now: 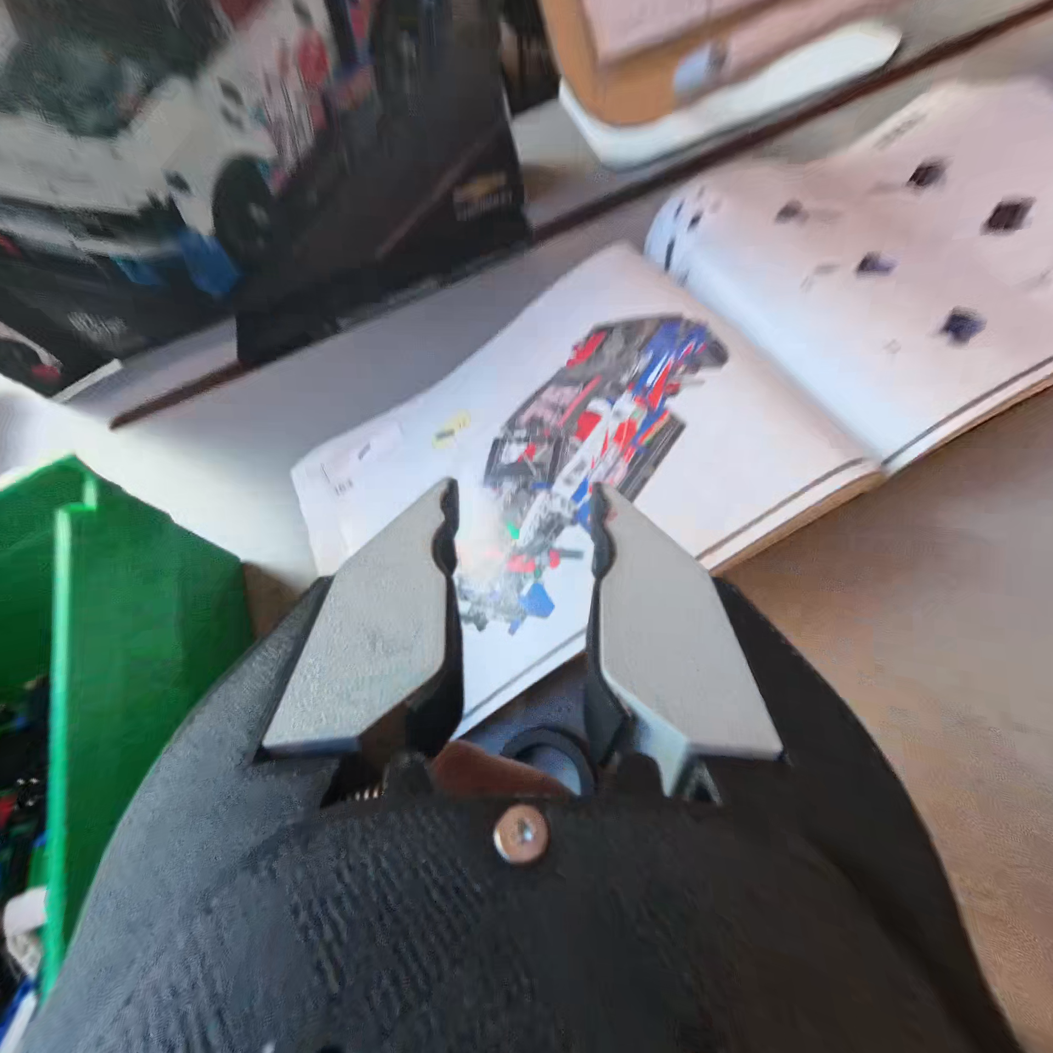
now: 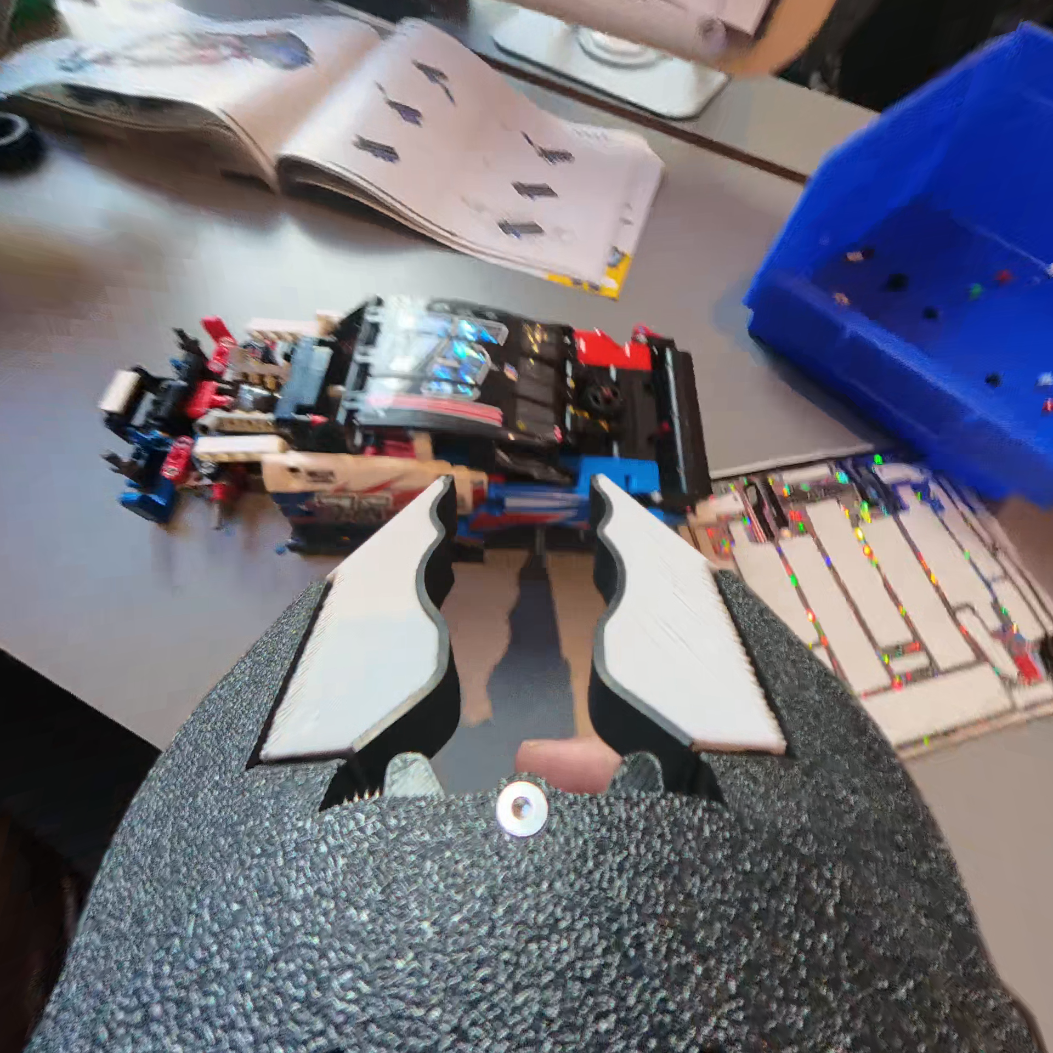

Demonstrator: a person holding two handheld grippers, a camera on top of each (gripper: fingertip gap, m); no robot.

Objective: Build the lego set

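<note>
Lego car [image 2: 410,410] is being approached by the right claw [image 2: 523,490], gaping empty; left claw [image 1: 524,501], likewise gaping, is being held over the manual [image 1: 741,456]; slower, steadier motion is being advised.

The partly built lego car [image 2: 399,416] lies lengthwise across the grey tabletop [image 2: 142,570], its body black with red, blue and white panels and a clear windscreen part on top. Its left end is an open frame of small red, blue and black pieces with no bodywork; its right end carries a red panel and a black upright bar. The open instruction booklet [image 2: 456,159] lies farther back, pages up, and a sticker sheet [image 2: 889,598] lies flat just right of the car.
</note>
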